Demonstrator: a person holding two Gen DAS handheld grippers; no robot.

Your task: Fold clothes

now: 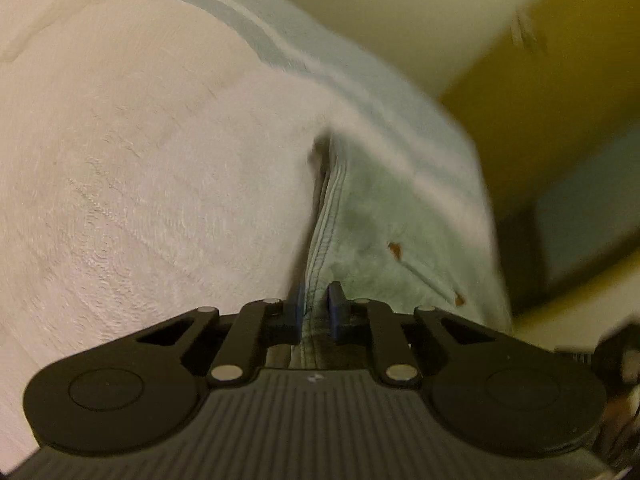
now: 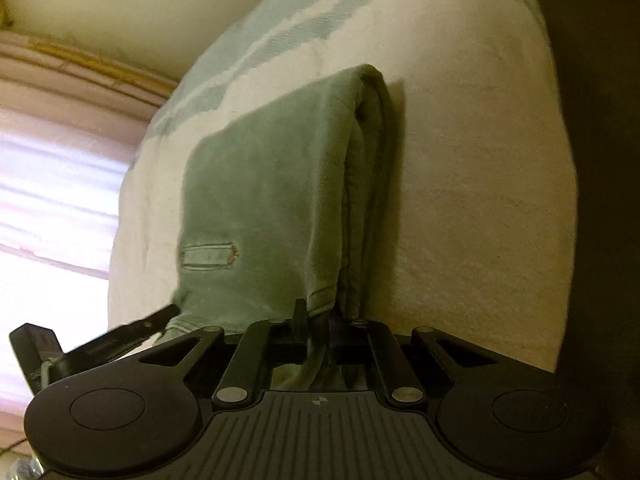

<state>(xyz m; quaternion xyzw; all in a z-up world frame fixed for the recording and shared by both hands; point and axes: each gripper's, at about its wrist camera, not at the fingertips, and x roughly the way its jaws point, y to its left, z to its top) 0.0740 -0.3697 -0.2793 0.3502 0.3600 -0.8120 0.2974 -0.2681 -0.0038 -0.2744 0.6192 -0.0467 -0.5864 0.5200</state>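
Left gripper (image 1: 314, 304) and right gripper (image 2: 318, 316): both clamped on my green trousers' (image 2: 264, 184) near edge, draped across the towel-covered surface (image 2: 480, 160). Risk: thin bite, hem slips when lifted.

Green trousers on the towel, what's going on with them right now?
A person is folding the pale green trousers with two handheld grippers on a white towel. The left gripper is pinched on a stitched seam edge, and the right gripper is clamped on a hem edge at the near end. The trousers already lie doubled over lengthwise, both near edges gripped.
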